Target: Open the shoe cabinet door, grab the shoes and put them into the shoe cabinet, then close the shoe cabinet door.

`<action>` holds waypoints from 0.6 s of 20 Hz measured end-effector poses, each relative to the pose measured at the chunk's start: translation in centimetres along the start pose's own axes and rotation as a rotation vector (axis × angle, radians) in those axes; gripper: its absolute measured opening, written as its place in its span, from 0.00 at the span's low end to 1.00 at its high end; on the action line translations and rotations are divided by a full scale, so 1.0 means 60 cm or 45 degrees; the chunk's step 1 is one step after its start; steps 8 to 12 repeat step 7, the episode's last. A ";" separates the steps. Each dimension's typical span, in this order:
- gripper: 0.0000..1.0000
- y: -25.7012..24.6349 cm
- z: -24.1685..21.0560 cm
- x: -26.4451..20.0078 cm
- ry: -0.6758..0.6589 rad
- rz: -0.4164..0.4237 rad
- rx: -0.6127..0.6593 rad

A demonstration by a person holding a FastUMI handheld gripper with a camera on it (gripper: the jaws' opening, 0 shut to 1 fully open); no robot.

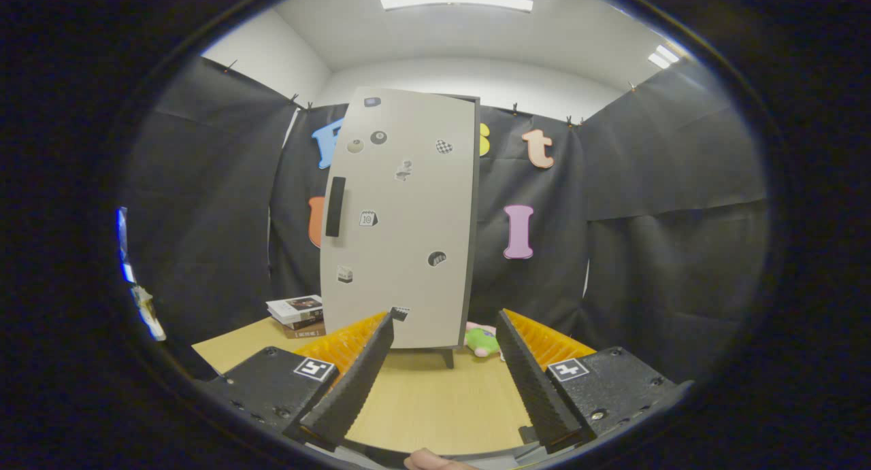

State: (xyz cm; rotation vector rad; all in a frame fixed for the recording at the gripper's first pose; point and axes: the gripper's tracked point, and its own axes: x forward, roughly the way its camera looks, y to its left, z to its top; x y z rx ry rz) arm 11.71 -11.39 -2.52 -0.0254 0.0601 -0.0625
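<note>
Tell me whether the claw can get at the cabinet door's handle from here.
Probably yes. The claw is open, and the handle sits on the shut door beyond the fingers with nothing in front of it.

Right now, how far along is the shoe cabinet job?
Early, by the look of it. Done: nothing visible; the shoe cabinet door is closed, its dark handle untouched. In hand: nothing; the tongs are open and empty, with the cabinet beyond them on the table. Left: open the door, load the shoes, close it. A pink-and-green thing peeks out behind the cabinet; I can't tell what it is.
</note>
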 end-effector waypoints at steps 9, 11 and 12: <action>0.99 0.001 -0.012 0.011 0.038 0.024 0.064; 0.99 0.001 -0.012 0.011 0.038 0.024 0.064; 0.99 0.001 -0.012 0.011 0.038 0.024 0.064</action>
